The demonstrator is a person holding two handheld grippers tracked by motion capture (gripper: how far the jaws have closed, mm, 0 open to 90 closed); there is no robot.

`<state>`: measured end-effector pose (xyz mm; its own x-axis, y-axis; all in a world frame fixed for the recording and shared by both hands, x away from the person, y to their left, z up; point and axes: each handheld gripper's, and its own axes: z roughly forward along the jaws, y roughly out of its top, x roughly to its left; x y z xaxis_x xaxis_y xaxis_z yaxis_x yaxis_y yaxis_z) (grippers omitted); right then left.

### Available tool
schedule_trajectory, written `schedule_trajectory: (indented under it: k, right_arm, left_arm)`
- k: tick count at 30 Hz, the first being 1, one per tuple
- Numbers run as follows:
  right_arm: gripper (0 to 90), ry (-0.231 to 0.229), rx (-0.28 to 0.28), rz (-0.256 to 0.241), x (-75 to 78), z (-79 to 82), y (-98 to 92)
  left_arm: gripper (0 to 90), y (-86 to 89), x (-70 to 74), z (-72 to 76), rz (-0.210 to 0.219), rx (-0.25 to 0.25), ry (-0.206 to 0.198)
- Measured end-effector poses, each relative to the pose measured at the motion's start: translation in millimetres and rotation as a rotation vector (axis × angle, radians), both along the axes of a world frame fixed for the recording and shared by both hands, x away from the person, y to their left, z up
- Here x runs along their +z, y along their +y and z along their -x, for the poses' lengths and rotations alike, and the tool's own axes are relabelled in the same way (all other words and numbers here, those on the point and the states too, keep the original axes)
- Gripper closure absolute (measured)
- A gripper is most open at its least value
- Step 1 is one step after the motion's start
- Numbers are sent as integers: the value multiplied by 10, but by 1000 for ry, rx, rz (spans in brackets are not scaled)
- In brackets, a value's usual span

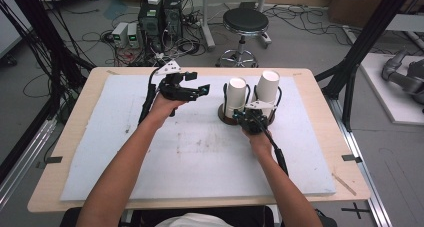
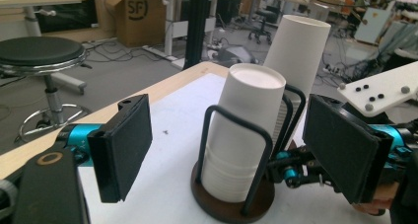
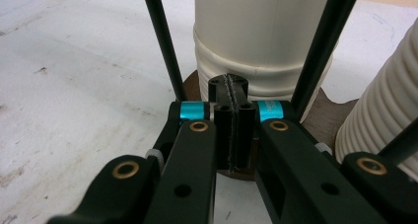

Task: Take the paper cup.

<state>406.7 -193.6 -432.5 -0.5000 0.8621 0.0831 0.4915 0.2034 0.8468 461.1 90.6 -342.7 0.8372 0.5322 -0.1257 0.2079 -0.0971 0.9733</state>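
Two stacks of white paper cups stand in a black wire holder on a round brown base (image 1: 223, 118) at the middle back of the white foam sheet. The left stack (image 1: 236, 94) (image 2: 244, 130) (image 3: 261, 31) is upright; the right stack (image 1: 267, 87) (image 2: 300, 46) (image 3: 379, 120) leans back. My left gripper (image 1: 197, 84) (image 2: 231, 145) is open, held in the air just left of the stacks, with the left stack framed between its pads but apart from them. My right gripper (image 1: 248, 118) (image 3: 231, 93) (image 2: 296, 169) is shut, its tips at the base's front rim (image 3: 335, 115) between the stacks.
The foam sheet (image 1: 200, 157) covers most of the wooden table (image 1: 65, 137). Behind the table are a black stool (image 1: 245, 22), computer boxes (image 1: 160, 17) and floor cables. A black frame post (image 1: 360, 52) rises at the right.
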Motion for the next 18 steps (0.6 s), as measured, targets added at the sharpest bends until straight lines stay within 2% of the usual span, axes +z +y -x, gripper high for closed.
schedule_trajectory:
  k: [4,9,18]
  right_arm:
    - [900,-1,0,-1,-1,-2,-2]
    - [900,1,0,-6,-2,-1,-1]
    - [900,1,4,-8,-3,-8,-9]
  left_arm:
    - [191,-180,48,-91,-11,-29,-4]
    - [191,-409,52,-193,-25,-48,10]
    - [191,-751,21,-285,-64,-90,24]
